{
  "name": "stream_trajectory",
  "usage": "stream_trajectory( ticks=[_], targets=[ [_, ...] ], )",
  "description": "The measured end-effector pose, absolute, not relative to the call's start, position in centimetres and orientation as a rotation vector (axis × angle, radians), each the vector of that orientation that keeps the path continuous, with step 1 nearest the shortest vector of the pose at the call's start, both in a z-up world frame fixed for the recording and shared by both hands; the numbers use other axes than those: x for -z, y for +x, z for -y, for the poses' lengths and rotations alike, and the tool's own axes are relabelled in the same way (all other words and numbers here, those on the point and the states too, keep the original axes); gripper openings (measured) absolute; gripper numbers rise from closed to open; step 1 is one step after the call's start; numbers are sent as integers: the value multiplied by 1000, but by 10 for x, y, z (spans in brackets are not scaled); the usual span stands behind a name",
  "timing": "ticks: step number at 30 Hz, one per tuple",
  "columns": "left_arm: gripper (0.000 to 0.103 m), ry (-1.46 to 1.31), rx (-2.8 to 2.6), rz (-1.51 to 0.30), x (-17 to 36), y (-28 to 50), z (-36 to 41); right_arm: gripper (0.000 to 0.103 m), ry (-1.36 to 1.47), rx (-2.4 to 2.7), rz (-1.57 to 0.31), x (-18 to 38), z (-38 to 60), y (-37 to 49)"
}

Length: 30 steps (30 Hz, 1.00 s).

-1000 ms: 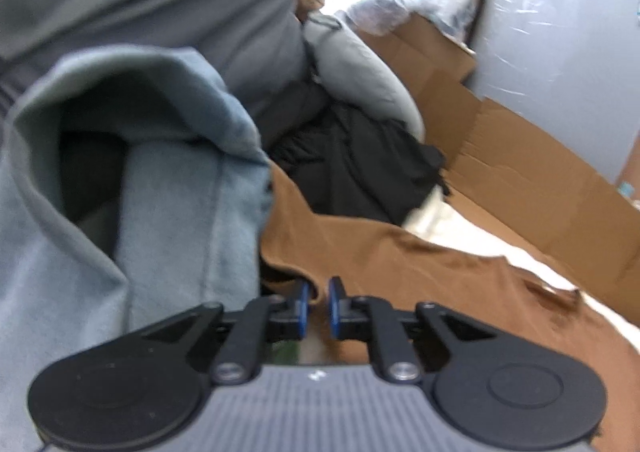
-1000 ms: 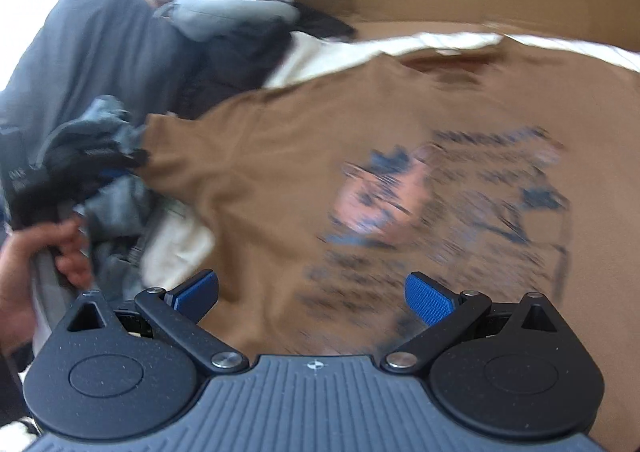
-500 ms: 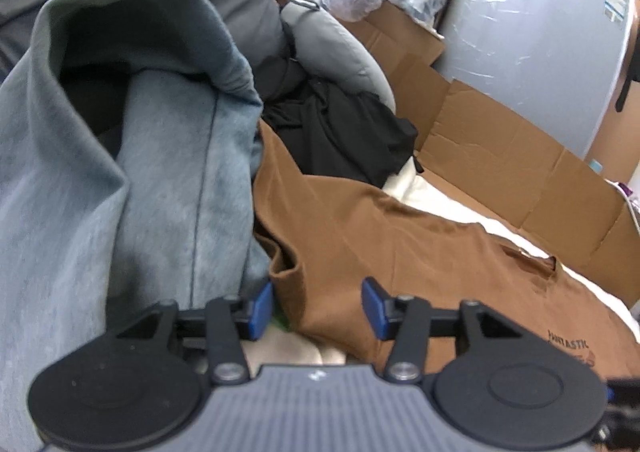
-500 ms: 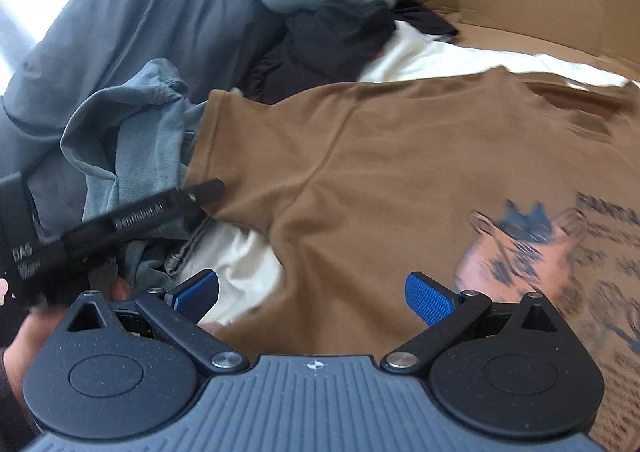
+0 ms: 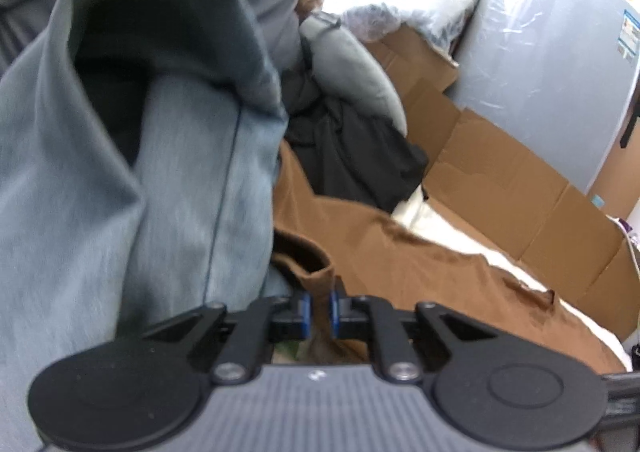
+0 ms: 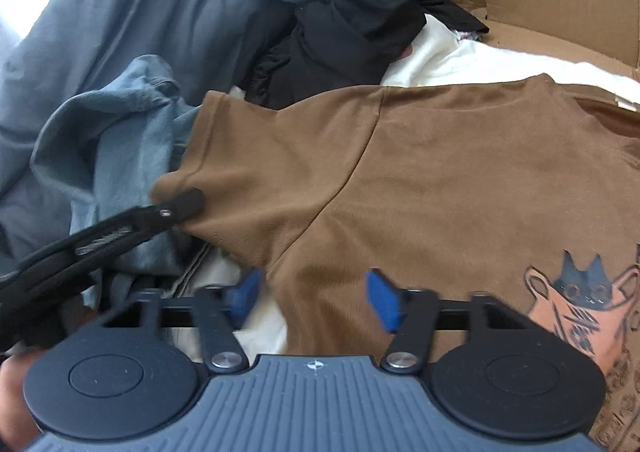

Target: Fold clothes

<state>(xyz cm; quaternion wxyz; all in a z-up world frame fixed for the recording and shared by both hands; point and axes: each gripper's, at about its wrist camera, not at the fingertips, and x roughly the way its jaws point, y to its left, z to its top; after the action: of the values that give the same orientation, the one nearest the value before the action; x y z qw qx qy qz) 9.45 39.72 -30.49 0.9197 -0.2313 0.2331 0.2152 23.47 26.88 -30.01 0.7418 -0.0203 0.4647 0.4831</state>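
A brown T-shirt (image 6: 420,172) with a cat print (image 6: 580,300) lies spread on a white sheet (image 6: 460,60). My left gripper (image 5: 319,306) sits at the shirt's (image 5: 400,272) sleeve hem. Its jaws are closing, and brown cloth is pinched between the blue pads. In the right wrist view the left gripper (image 6: 186,206) shows its black finger clamped on the sleeve corner. My right gripper (image 6: 314,298) hovers over the shirt's lower side edge below that sleeve. Its jaws are closing, with brown cloth lying between them but the pads apart from it.
A grey-blue garment (image 5: 120,192) is heaped at the left, against the sleeve. Behind lie a black garment (image 5: 352,160) and a grey pillow (image 5: 352,64). Cardboard walls (image 5: 500,180) line the far side, with a plastic-wrapped mattress (image 5: 540,52) beyond. A hand (image 6: 12,392) holds the left gripper.
My left jaws opened, then closed onto the sleeve hem. My right gripper slid left across the shirt, from the print toward the sleeve side, and its jaws narrowed.
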Motion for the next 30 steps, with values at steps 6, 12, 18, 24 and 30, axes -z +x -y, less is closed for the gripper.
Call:
stream_trajectory(
  ticks=[6,12,18,24,30],
  targets=[
    [10,-417,-445,-493,300,98,-401,17,-58,-1055,-1103,326,-300,237],
    [9,-386,-450,-509,301,94,-400,24,-91,-1037,-1108,338,-310,233],
    [9,-361,-449,-527,302,105,-410,25,-64,-1057,-1101,332,-305,239],
    [10,-349,-484,-552,302,108,-411,24,-96,-1057,-1080,327,-310,228],
    [13,-296,-515,-632,298,101,-395,28,-129,-1039,-1078,335,-317,227]
  ],
)
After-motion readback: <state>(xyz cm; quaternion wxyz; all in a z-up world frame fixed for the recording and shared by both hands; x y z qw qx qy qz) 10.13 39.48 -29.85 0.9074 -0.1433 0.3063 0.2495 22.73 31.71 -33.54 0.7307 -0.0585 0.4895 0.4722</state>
